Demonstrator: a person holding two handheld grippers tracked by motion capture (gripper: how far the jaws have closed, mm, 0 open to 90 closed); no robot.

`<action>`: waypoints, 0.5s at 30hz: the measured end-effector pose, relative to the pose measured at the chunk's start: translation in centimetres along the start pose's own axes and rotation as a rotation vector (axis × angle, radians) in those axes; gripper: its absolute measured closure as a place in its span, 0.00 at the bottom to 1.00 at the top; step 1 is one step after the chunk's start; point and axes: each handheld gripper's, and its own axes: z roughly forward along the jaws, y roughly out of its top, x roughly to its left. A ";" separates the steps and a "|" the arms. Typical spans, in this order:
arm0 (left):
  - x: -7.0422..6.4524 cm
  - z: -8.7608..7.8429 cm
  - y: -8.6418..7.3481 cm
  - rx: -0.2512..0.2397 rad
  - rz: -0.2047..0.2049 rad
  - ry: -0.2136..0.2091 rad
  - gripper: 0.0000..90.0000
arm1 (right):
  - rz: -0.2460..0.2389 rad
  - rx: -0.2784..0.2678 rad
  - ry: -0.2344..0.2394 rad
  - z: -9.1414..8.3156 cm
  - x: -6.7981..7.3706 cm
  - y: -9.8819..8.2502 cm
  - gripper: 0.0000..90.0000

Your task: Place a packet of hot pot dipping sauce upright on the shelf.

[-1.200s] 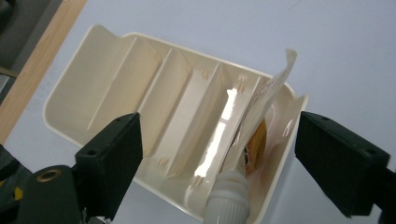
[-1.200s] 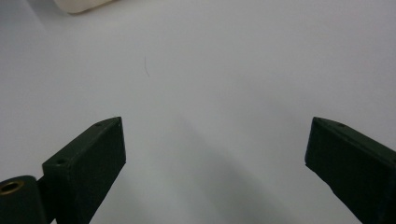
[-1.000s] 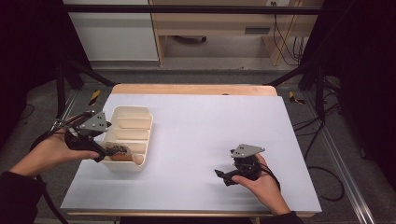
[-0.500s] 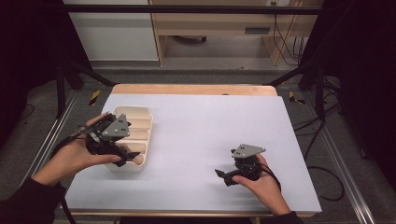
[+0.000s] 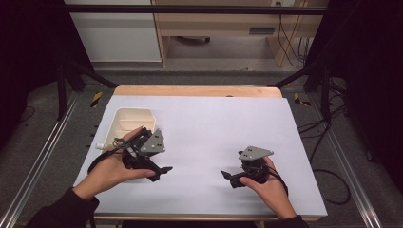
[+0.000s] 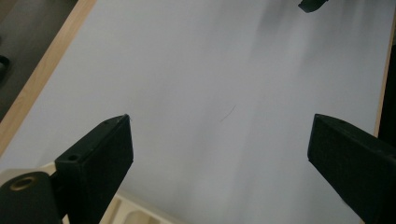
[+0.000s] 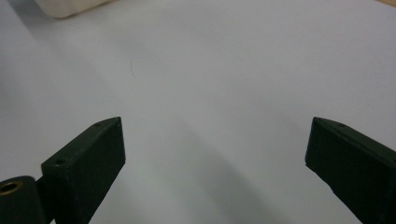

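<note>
1. Tray [image 5: 133, 119]: a cream-coloured plastic tray with low walls and inner dividers lay on the left part of the white table sheet [image 5: 214, 123], its near end hidden under the person's left hand [image 5: 111, 168] in the high view.
2. Left gripper [image 5: 161, 170] hung just at the tray's near right corner, its black jaws spread wide and holding nothing; the left gripper view showed bare white sheet between them.
3. In that same view a cream corner of the tray [image 6: 140, 215], with a rib or divider edge, showed at the bottom between the jaws, just below the left jaw.
4. The grey three-cornered plate [image 5: 153, 142] on the left gripper tilted toward the table's middle, and its cable looped back over the left wrist.
5. Right gripper [image 5: 230, 178] sat low over the sheet near the front right of the table, well apart from the tray, held in the right hand [image 5: 266, 183].
6. Its jaws also stood wide apart and empty; the right gripper view showed plain sheet between them, with a faint thin curved mark [image 7: 132, 67] on the surface.
7. A rounded cream corner of the tray [image 7: 70, 7] showed at the top left of the right gripper view.
8. The sheet covered a wooden tabletop whose far edge [image 5: 195, 90] showed as a light strip; beyond it lay grey floor and a wooden cabinet [image 5: 218, 28].
</note>
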 end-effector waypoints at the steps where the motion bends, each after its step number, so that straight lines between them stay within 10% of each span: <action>1: -0.1 0.5 0.2 -0.002 -0.004 -0.007 0.07 | -0.002 0.000 -0.006 -0.1 0.0 0.0 0.06; 15: -1.7 6.8 1.8 0.008 -0.001 -0.054 0.07 | 0.039 -0.007 -0.073 -0.9 -1.0 -0.5 0.06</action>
